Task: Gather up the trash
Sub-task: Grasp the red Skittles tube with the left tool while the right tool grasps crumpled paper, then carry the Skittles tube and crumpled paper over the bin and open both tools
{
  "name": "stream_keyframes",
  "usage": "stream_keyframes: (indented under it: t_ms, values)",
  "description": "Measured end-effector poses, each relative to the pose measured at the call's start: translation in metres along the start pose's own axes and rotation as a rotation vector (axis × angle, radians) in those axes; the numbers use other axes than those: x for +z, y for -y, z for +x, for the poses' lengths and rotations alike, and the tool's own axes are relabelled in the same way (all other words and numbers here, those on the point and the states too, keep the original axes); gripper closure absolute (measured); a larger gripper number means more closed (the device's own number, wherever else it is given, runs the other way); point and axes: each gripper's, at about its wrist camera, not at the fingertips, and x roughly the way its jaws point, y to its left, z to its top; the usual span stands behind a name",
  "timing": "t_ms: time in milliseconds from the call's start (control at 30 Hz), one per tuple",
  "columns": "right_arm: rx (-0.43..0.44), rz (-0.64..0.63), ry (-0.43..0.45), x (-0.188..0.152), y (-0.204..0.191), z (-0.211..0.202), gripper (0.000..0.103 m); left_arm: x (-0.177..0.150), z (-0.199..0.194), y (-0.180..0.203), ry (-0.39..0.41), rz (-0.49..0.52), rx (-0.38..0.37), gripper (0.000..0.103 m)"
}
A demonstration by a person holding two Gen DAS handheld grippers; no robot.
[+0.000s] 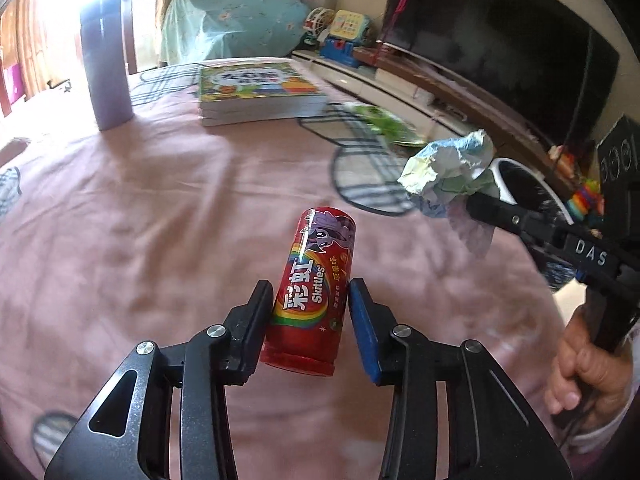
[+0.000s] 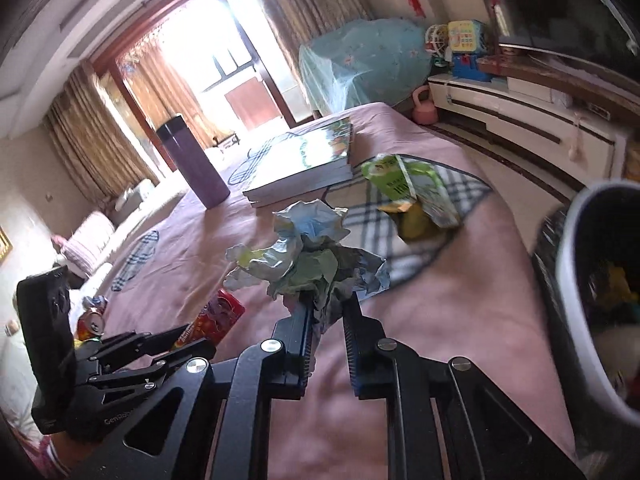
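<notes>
A red Skittles tube [image 1: 316,280] lies on the pink tablecloth, its capped end toward me. My left gripper [image 1: 311,300] has its jaws on both sides of the tube, touching or nearly touching it; the tube also shows in the right wrist view [image 2: 218,316]. My right gripper [image 2: 326,304] is shut on a crumpled wad of paper [image 2: 304,248] and holds it above the cloth; the wad shows in the left wrist view [image 1: 448,168] at the right. A white trash bin [image 2: 576,320] lined with a black bag stands off the table's right edge.
A stack of books [image 1: 256,92], a purple tumbler [image 1: 106,64] and a green snack wrapper [image 2: 412,192] are on the far part of the table. A crushed can [image 2: 90,322] lies at the left. A TV [image 1: 500,40] and a low cabinet stand to the right.
</notes>
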Motion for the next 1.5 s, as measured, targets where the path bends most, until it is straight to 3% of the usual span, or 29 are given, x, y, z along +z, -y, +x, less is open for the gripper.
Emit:
stream_keyframes:
  t_ms: [633, 1067, 1500]
  values:
    - [-0.082, 0.155, 0.121, -0.047, 0.059, -0.107, 0.088, -0.016, -0.019, 0.112, 0.009, 0.139, -0.142, 0.066]
    - [-0.147, 0.218, 0.185, -0.052, 0.099, -0.148, 0.088, -0.005, -0.02, 0.166, 0.026, 0.221, -0.183, 0.067]
    - [-0.171, 0.24, 0.21, -0.05, 0.119, -0.161, 0.088, 0.004, -0.015, 0.2, 0.042, 0.277, -0.191, 0.067]
